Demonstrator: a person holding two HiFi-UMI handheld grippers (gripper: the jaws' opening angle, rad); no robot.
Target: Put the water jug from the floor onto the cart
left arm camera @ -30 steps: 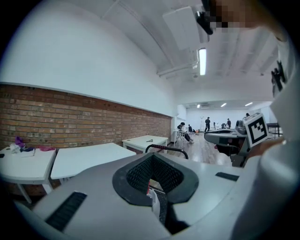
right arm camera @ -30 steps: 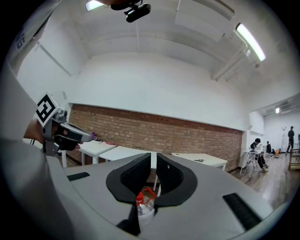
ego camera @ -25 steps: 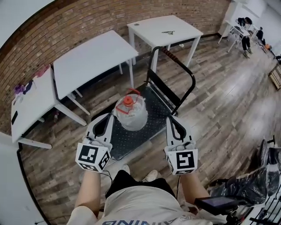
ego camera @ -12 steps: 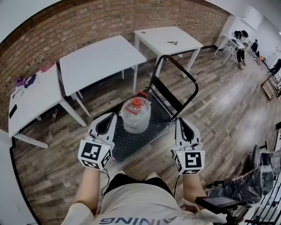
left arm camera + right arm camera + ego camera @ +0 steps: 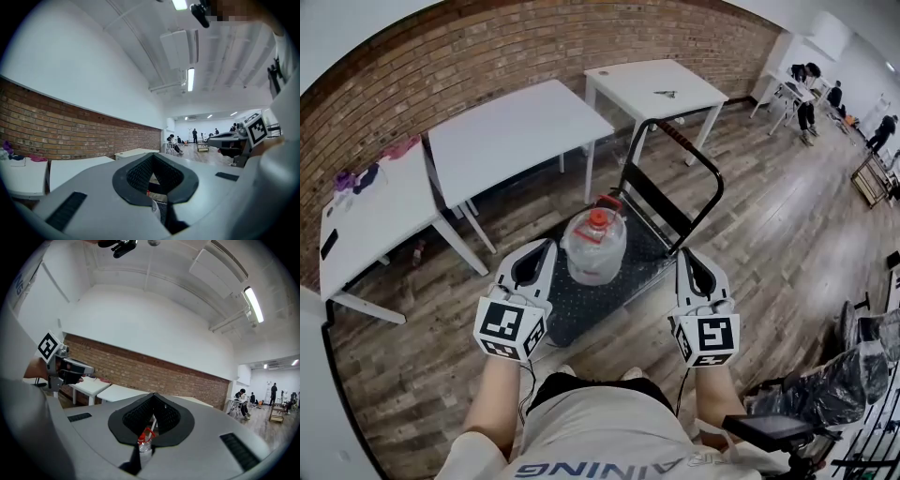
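At frame centre, the water jug (image 5: 596, 248) stands on the cart (image 5: 581, 305). Our left tongs (image 5: 542, 247) and right tongs (image 5: 690, 255) flank it, both seemingly pressed together, empty.

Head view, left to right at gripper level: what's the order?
left gripper → jug → right gripper
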